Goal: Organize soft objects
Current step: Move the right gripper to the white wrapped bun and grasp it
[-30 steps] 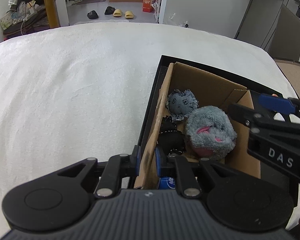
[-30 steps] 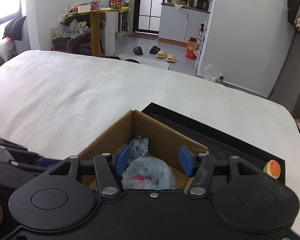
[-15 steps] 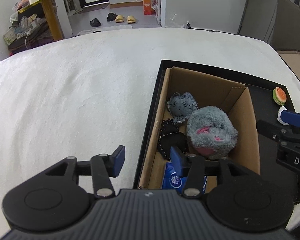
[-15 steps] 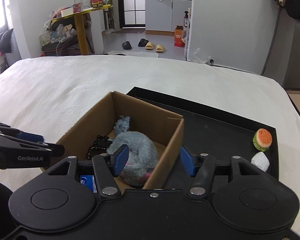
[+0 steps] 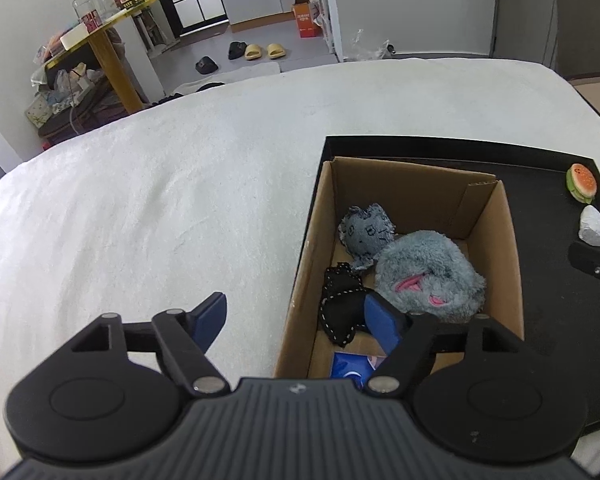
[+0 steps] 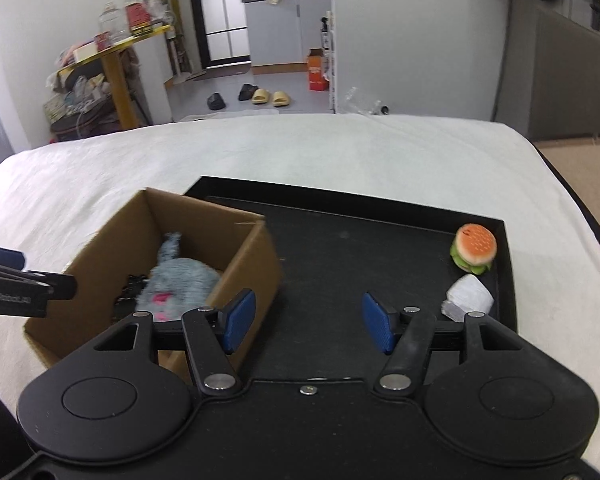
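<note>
Hovering my left gripper (image 5: 296,318) wide open and empty astride the cardboard box's (image 5: 300,280) left wall, I'm seeing it has let go and pulled back. My right gripper (image 6: 308,322) – also spread, empty – has swung over bare black tray (image 6: 340,240). Fluffy grey plush (image 5: 428,276) is lying boxed; the squishy burger (image 6: 474,248) and white lump (image 6: 468,298) are sitting at the tray's right rim.

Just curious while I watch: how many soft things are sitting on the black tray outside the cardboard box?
2: a burger toy in the tray's far right corner, and a white lump just nearer.
</note>
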A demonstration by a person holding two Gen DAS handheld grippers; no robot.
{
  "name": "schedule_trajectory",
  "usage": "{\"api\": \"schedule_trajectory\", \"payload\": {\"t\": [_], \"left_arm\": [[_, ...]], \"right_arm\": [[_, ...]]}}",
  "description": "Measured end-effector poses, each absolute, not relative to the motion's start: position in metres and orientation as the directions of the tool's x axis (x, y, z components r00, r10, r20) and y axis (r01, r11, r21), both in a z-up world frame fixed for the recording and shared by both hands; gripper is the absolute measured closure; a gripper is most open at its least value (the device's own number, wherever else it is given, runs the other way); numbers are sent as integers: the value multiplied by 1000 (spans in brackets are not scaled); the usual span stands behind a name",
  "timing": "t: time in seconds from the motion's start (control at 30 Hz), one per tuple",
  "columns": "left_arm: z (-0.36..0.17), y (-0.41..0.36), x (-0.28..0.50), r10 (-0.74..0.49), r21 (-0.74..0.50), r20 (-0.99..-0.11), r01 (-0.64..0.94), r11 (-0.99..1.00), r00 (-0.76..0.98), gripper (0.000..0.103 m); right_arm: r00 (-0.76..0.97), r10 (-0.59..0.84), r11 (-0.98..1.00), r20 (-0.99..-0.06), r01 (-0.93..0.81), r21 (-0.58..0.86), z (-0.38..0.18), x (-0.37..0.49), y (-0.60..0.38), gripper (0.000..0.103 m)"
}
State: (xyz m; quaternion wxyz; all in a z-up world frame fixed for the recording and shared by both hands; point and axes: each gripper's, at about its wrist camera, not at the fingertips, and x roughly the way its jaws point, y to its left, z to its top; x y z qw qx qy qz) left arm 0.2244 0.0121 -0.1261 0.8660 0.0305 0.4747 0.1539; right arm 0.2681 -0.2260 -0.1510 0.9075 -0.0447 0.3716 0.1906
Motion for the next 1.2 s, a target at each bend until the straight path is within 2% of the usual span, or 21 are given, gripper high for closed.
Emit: {"api": "schedule_trajectory", "payload": {"t": [0.17,0.47,0.9,1.2], "left_arm": [[-127,6,232,312,222,-809,-233,947,498,23],[-134,-12,249,364,289,-792,-223,931,491,18],[-146,-23,279,405,338,-780,-224,914,477,18],[-154,-25,297,418,354,-785,-224,908,456,18]], "right_arm": [[659,286,943,-695,-322,83,-164,281,-250,37],[673,236,971,-701,-195,139,-186,305,-287,37],[679,153,979,-718,-7,202,-226,340,-321,37],[678,148,979,-720,2,204,-246,355,-317,38]]}}
